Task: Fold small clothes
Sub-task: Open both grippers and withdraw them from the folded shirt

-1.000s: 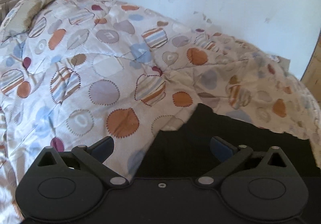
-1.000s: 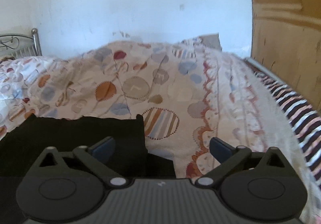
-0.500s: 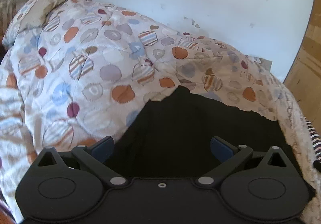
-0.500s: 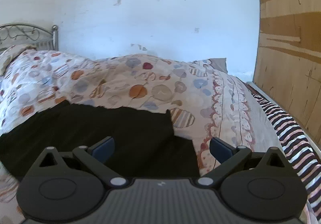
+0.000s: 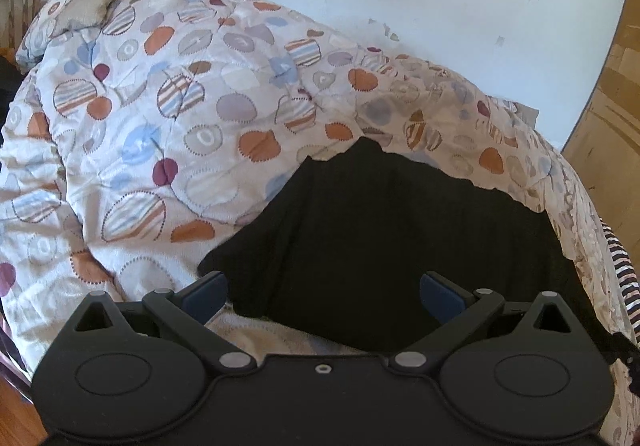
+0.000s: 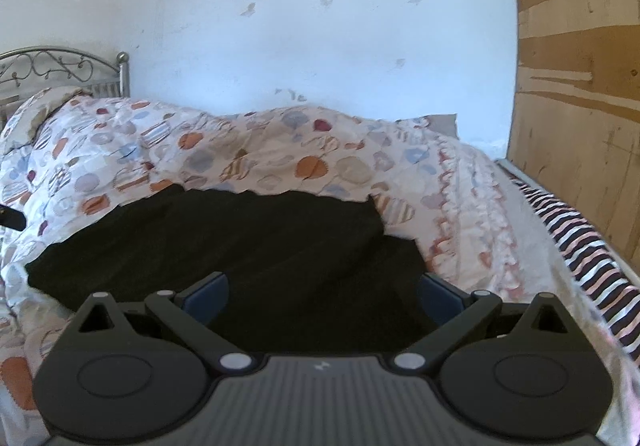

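Near bed's front edge, black garment [image 5: 392, 230] lies rumpled; left gripper [image 5: 323, 292] and right gripper [image 6: 323, 292] both spread wide, empty. Risk: lumpy quilt [image 5: 192, 118] gets pinched along with cloth, fold goes crooked.

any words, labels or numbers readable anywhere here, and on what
None can be read.
The quilt has pale letter-like marks inside some printed circles, too blurred to read.
The right gripper body carries a small pale mark, too small to make out.
The black garment and the left gripper show no text.
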The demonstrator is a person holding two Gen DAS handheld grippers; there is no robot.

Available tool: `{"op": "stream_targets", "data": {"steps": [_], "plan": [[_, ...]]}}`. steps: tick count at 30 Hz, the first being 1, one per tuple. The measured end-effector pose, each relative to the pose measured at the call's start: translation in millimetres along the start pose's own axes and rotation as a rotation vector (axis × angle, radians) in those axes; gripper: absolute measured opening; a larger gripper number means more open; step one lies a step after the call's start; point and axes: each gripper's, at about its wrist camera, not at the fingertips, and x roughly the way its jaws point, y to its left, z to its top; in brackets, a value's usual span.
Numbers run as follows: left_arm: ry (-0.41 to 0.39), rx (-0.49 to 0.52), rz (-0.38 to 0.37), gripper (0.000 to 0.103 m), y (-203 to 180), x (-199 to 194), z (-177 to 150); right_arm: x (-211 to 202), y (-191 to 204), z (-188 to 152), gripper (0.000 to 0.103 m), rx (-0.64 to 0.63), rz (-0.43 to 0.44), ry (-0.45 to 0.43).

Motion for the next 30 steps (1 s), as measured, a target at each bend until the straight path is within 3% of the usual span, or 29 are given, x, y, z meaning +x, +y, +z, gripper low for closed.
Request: {"op": "stream_targets", "data": {"steps": [10, 22, 30], "plan": [[0.065, -0.042, -0.015, 0.102, 13, 27, -6, 30, 36, 1, 0.103, -0.02, 0.03, 0.026], [0.138, -0.101, -0.007, 0.102, 24, 62, -20, 74, 60, 11, 0.103, -0.029, -0.01, 0.05], [0.167, -0.116, -0.009, 0.102, 24, 72, -29, 118, 81, 8, 0.103, -0.048, -0.04, 0.12]]}}
